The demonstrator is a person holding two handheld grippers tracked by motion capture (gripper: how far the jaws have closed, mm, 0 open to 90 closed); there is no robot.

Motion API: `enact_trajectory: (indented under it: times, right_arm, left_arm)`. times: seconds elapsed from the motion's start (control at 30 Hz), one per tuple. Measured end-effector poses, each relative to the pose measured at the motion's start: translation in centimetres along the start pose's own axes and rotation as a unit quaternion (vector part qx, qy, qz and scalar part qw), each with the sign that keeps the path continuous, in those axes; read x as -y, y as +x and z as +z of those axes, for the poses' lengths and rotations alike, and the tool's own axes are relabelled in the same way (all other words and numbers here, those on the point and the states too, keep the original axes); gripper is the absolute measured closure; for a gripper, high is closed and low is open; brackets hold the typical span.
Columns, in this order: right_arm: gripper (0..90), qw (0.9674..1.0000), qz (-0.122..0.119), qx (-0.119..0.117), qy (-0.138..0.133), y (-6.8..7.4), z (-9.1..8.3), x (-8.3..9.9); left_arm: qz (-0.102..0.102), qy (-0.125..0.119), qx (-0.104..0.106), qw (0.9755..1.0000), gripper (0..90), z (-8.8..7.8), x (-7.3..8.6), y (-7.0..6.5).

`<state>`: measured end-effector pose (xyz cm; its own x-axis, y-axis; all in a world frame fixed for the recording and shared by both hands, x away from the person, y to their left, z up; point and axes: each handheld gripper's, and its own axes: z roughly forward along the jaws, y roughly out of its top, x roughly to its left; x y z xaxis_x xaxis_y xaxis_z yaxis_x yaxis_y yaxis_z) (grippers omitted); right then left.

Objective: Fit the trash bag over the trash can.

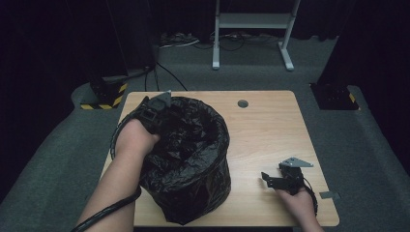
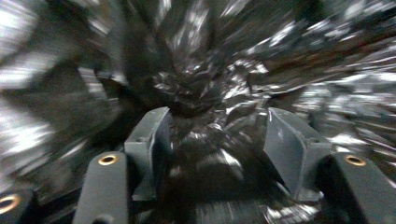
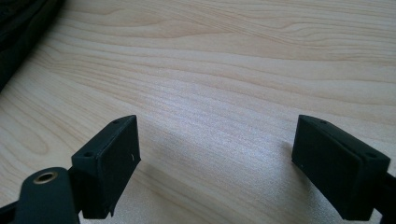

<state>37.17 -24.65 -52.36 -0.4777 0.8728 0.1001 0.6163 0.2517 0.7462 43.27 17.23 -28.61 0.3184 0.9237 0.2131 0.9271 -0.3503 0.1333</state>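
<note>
A black bin liner sits in a round bin at the left of the wooden table, its glossy plastic rolled over the rim and sagging into the mouth; the step in hand looks like fitting or tidying that liner, the left gripper working at the far left edge of the rim; in the left gripper view its jaws stand partly apart with crumpled black film bunched between them, though the blur hides whether the pads press on it, so the film seems loose in the gap rather than clamped; the right gripper rests low over bare wood near the table's right front, well apart from the bin, and its jaws gape wide on nothing in the right gripper view, the pads clear of the tabletop grain; the next move likely calls for closing on a fold of film at the rim and drawing it outward and down, perhaps with the idle gripper steadying the near side; no brand, label or writing can be read anywhere.
</note>
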Motion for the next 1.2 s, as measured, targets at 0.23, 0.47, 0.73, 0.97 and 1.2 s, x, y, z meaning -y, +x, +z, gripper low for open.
enact_trajectory:
  times: [0.23, 0.47, 0.73, 0.97, 1.2]
  right_arm:
    - [14.8, 1.0, -0.006, 0.001, 0.002, 0.1, 0.0, 0.0]
    - [14.9, 1.0, 0.002, -0.004, -0.001, 0.0, 0.0, 0.0]
    - [14.8, 1.0, -0.001, 0.0, 0.0, 0.1, 0.0, 0.0]
    - [14.8, 1.0, -0.005, 0.003, 0.003, 0.2, 0.0, 0.0]
    - [14.7, 1.0, -0.006, 0.003, 0.002, 0.2, 0.1, 0.0]
  left_arm:
    - [0.006, 0.024, 0.053, 0.9983, 69.6, -0.7, 0.7, -0.7]
    - [0.017, 0.103, 0.027, 0.9942, 53.8, 5.5, 0.5, -1.6]
    - [0.04, 0.006, 0.099, 0.9943, 43.8, -1.4, 0.8, -3.9]
    - [0.08, -0.006, 0.11, 0.9907, 48.4, -6.2, 3.0, -7.4]
    - [0.113, 0.057, 0.128, 0.9836, 43.0, -2.4, 4.1, -9.8]
